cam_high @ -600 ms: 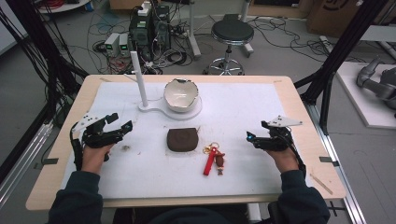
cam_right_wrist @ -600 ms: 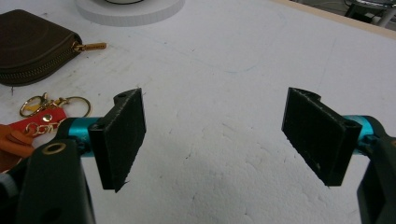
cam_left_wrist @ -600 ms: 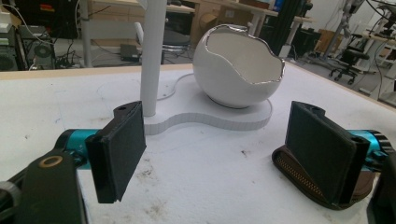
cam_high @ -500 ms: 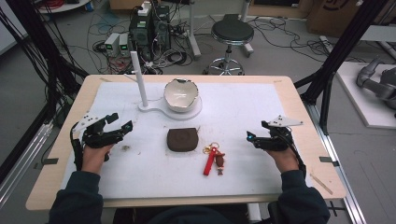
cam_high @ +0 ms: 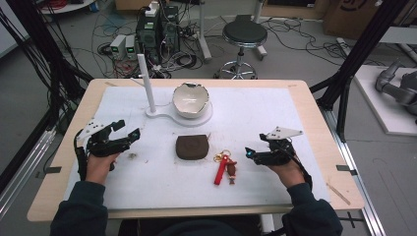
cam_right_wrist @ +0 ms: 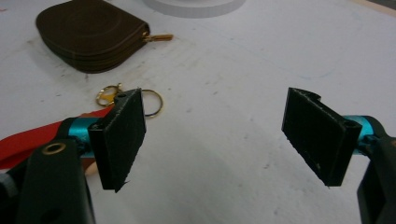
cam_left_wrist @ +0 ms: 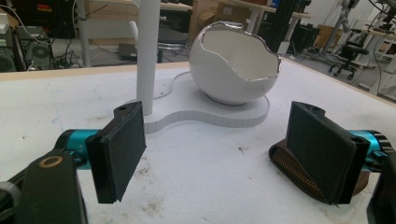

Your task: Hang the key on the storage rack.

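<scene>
A brown zipped pouch (cam_high: 192, 147) lies at the middle of the white mat (cam_high: 255, 118). Just right of it lies a red strap keychain (cam_high: 223, 169) with gold rings (cam_right_wrist: 152, 101) and a small charm. Behind the pouch, a white egg-shaped bowl (cam_high: 191, 100) sits on a white stand base with an upright post (cam_high: 146, 83). My left gripper (cam_high: 127, 130) hovers at the mat's left side, open and empty, pointing toward the bowl (cam_left_wrist: 236, 63). My right gripper (cam_high: 250, 153) is open and empty, just right of the keychain. The pouch (cam_right_wrist: 88, 39) lies beyond its jaws.
The wooden table's edge (cam_high: 196, 211) frames the mat. Black frame posts (cam_high: 359, 54) rise at both sides. A stool (cam_high: 244, 37), cables and electronic boxes (cam_high: 152, 34) stand on the floor beyond the table. Small dirt specks (cam_high: 132, 156) mark the mat near my left hand.
</scene>
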